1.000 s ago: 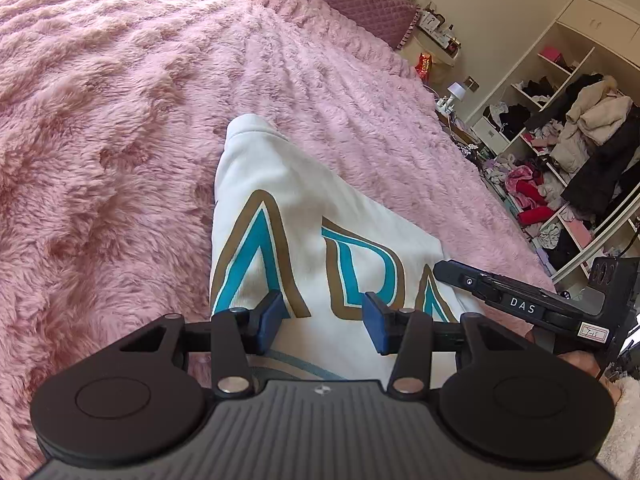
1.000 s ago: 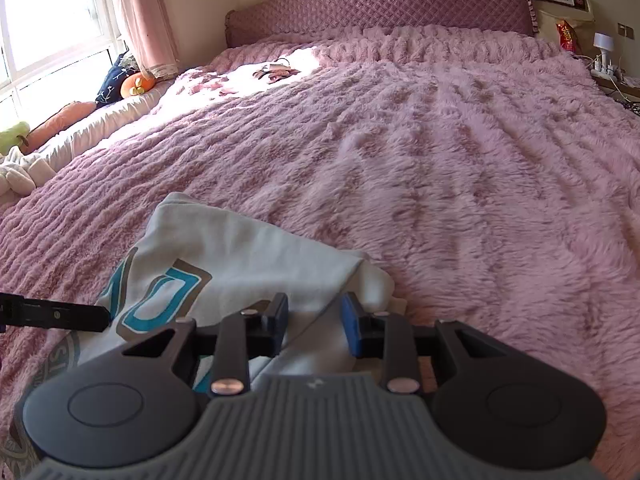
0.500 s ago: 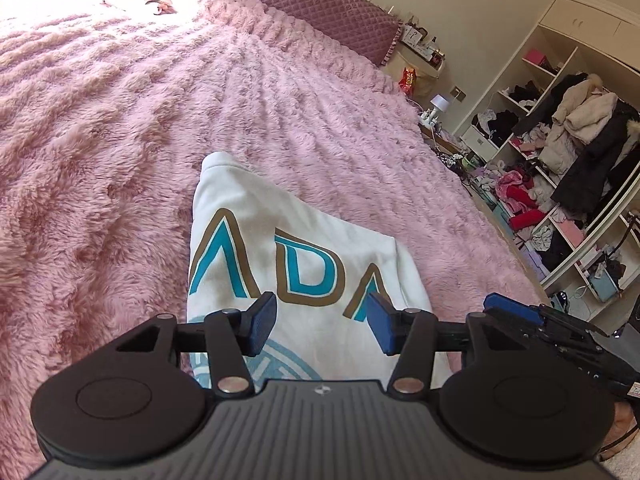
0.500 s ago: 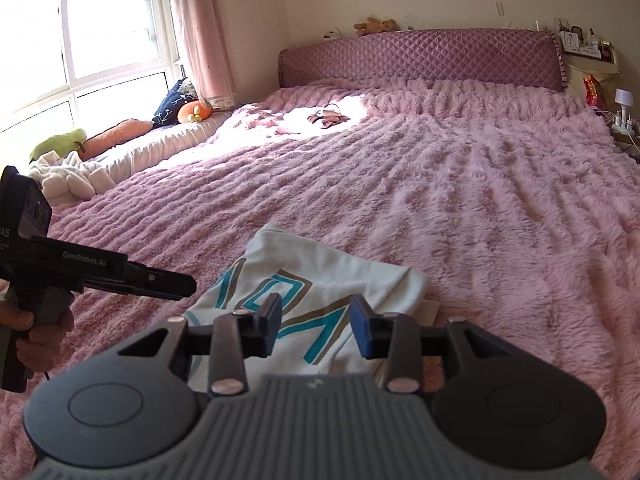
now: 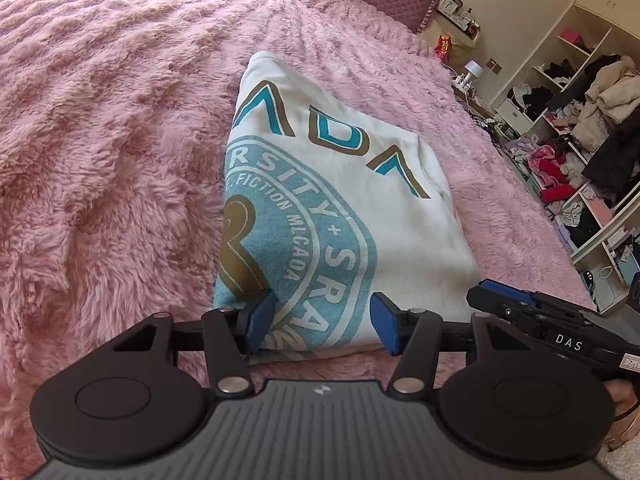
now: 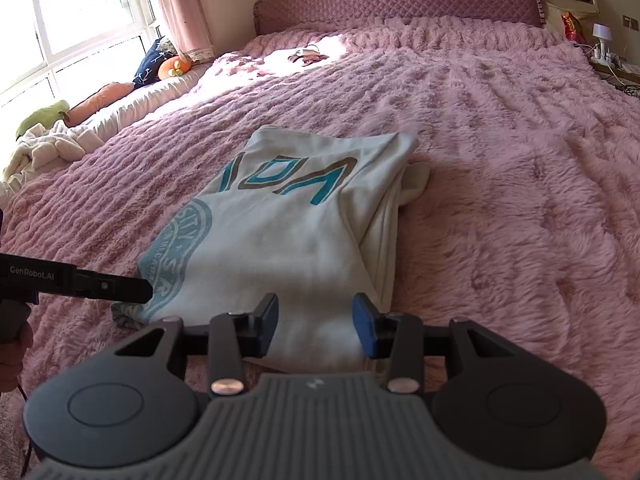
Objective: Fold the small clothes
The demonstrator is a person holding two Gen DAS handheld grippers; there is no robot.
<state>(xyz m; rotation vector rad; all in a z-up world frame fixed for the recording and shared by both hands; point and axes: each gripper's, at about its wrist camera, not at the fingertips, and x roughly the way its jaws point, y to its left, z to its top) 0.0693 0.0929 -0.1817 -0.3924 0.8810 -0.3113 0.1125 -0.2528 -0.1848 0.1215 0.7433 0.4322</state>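
A white shirt (image 5: 340, 200) with teal and brown lettering and a round teal emblem lies folded lengthwise on the pink fluffy bedspread (image 5: 112, 128); it also shows in the right wrist view (image 6: 288, 240). My left gripper (image 5: 322, 322) is open and empty, hovering over the shirt's near edge on the emblem side. My right gripper (image 6: 316, 326) is open and empty over the near edge on the plain side. Each gripper shows in the other's view, the right one (image 5: 532, 312) and the left one (image 6: 92, 286). A folded-under flap (image 6: 416, 180) pokes out at the shirt's right side.
A quilted purple headboard (image 6: 400, 0) stands at the bed's far end. An open wardrobe (image 5: 580, 120) full of clothes is to the right of the bed. Cushions and soft toys (image 6: 120, 88) line the window side. A small item (image 6: 308, 54) lies on the far bedspread.
Both grippers have pulled back toward the near edge of the bed, both staying open. More of the shirt, including the round emblem, is now in view.
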